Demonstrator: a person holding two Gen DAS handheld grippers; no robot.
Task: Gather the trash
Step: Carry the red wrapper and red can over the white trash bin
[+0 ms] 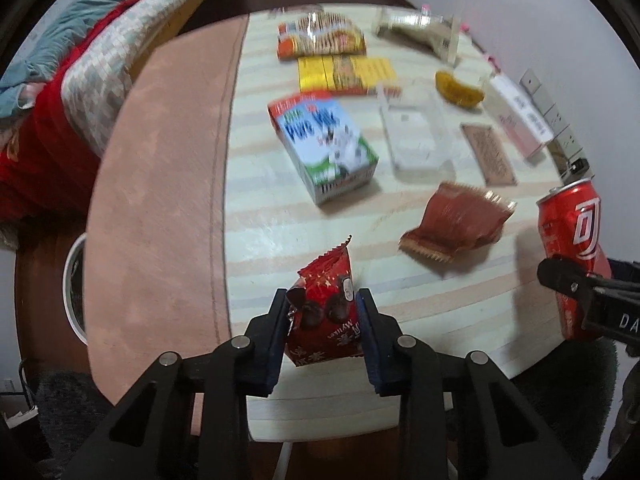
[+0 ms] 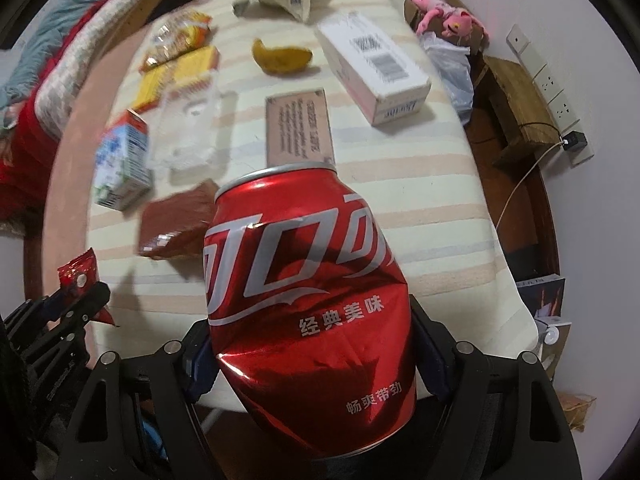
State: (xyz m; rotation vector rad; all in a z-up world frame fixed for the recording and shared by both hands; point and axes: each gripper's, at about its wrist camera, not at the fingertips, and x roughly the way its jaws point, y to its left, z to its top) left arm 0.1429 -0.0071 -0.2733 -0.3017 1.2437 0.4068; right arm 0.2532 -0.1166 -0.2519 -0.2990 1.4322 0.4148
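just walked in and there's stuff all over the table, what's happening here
A person is clearing trash with two handheld grippers. The left gripper is clamped on a red snack wrapper, the right gripper on a dented red soda can. A milk carton, a brown wrapper and other packaging lie on the table.

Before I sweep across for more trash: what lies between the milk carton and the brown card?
A clear plastic tray lies between the milk carton and the brown card, shown in both wrist views.
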